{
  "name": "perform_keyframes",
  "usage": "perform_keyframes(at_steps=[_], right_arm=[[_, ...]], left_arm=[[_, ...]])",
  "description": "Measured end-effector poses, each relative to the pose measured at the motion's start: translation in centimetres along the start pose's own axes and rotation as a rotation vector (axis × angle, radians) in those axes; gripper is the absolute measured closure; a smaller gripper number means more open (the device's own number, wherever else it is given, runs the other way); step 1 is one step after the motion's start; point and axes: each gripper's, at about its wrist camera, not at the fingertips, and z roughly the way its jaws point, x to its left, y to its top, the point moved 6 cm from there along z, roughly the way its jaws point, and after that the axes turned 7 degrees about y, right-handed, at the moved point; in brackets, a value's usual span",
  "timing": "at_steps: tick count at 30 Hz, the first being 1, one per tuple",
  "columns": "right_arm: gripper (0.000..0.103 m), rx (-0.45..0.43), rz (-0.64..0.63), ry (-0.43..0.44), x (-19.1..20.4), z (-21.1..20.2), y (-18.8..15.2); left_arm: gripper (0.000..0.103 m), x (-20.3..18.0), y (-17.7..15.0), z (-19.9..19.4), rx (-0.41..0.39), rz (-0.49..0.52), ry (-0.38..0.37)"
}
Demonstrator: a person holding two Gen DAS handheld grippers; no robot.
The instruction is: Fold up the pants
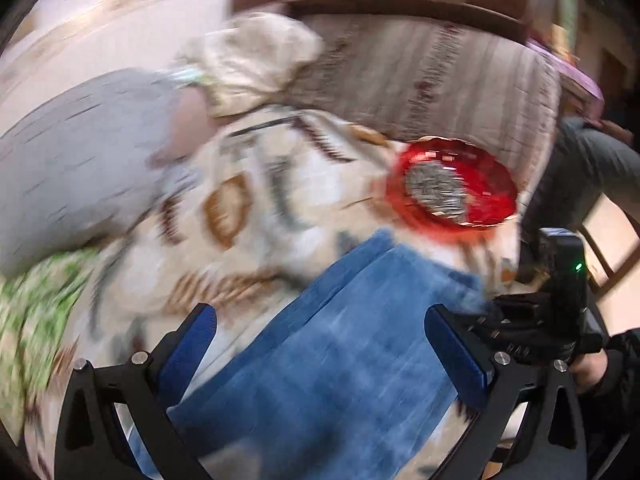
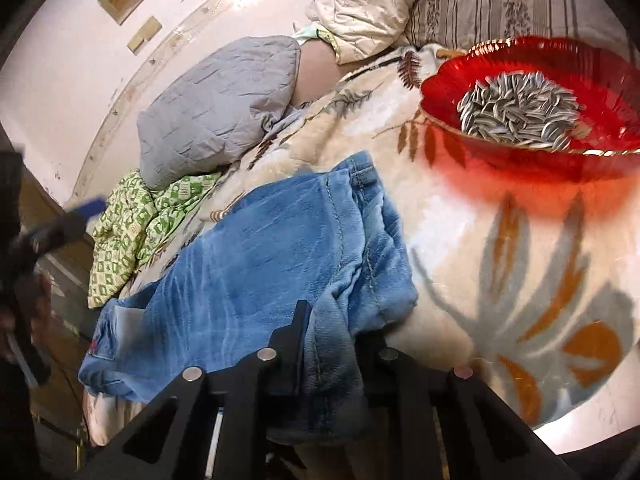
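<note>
Denim jeans (image 2: 260,256) feel soft, floppy; my right gripper (image 2: 328,344) pinches their near edge, left gripper (image 1: 320,344) spread wide above them.

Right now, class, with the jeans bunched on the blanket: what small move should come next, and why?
Probably bring the left gripper, jaws open above the jeans, down onto a free edge. The right gripper is already shut on a fold, and the red bowl of seeds sits close.

— What do my tools look like?
— Your left gripper (image 1: 320,344) has black angular arms, silver screws and blue pads (image 1: 192,344). Your right gripper (image 2: 328,344) is black too, with a dark sleeve (image 1: 624,364) behind.
</note>
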Motion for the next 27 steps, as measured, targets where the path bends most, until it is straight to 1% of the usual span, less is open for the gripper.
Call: perform_keyframes(at_steps=[3,5,6,10,12,14,15,16,18,19,20,21,22,23,24,25,26,27], right_arm=[[0.086,0.004,0.013,0.002,-0.5,-0.2,-0.1],[0.086,0.002,0.009,-0.004,-0.8,-0.3,-0.2],[0.086,0.003,0.010,-0.003,-0.9,-0.3,-0.2],[0.085,0.001,0.032,0.012,-1.1,-0.2,-0.4],[0.085,-0.001,0.033,0.017,-1.2,-0.2,-0.5],[0.086,-0.002,0.037,0.023,-1.4,-0.2,-0.6],[0.087,-0.001,0.037,0.022,-1.5,-0.2,-0.5],[0.087,0.001,0.036,0.017,-1.5,-0.2,-0.5],[0.087,-0.007,0.033,0.015,-1.6,-0.4,-0.3],[0.088,-0.012,0.021,0.003,-1.4,-0.6,-0.3],[0.088,-0.028,-0.007,-0.019,-1.1,-1.0,-0.1],[0.088,-0.044,-0.026,-0.040,-0.8,-1.3,0.2],[0.088,-0.065,-0.039,-0.062,-0.8,-1.7,0.5],[0.088,-0.091,-0.043,-0.093,-1.0,-2.1,0.9],[0.088,-0.093,-0.038,-0.104,-1.3,-2.1,1.1],[0.088,-0.080,-0.024,-0.110,-1.8,-1.9,1.1],[0.088,-0.065,0.002,-0.103,-2.2,-1.7,1.0],[0.088,-0.066,-0.002,-0.106,-2.1,-1.7,0.9]], left_arm=[[0.000,-2.3,2.2,3.9,0.049,0.056,-0.051],[0.000,-3.9,3.2,7.0,0.097,0.126,-0.074],[0.000,-4.9,3.5,9.1,0.139,0.181,-0.084],[0.000,-7.3,3.6,13.7,0.245,0.342,-0.135],[0.000,-7.7,3.2,15.4,0.297,0.375,-0.156],[0.027,-8.2,2.5,16.7,0.362,0.376,-0.208],[0.049,-8.6,2.3,17.0,0.392,0.340,-0.287],[0.066,-8.8,2.4,16.7,0.371,0.336,-0.303],[0.080,-9.2,2.7,16.3,0.348,0.353,-0.300],[0.090,-9.2,3.1,16.0,0.322,0.367,-0.271],[0.090,-9.1,3.7,15.7,0.298,0.355,-0.278],[0.090,-9.0,4.7,15.2,0.250,0.322,-0.294],[0.090,-8.8,5.6,15.2,0.228,0.279,-0.308],[0.090,-8.9,6.0,15.5,0.233,0.262,-0.317],[0.090,-9.2,5.7,15.9,0.244,0.284,-0.297],[0.090,-9.6,5.3,16.2,0.264,0.310,-0.283],[0.090,-9.9,5.1,16.2,0.264,0.317,-0.280],[0.090,-9.7,5.2,15.7,0.252,0.302,-0.283]])
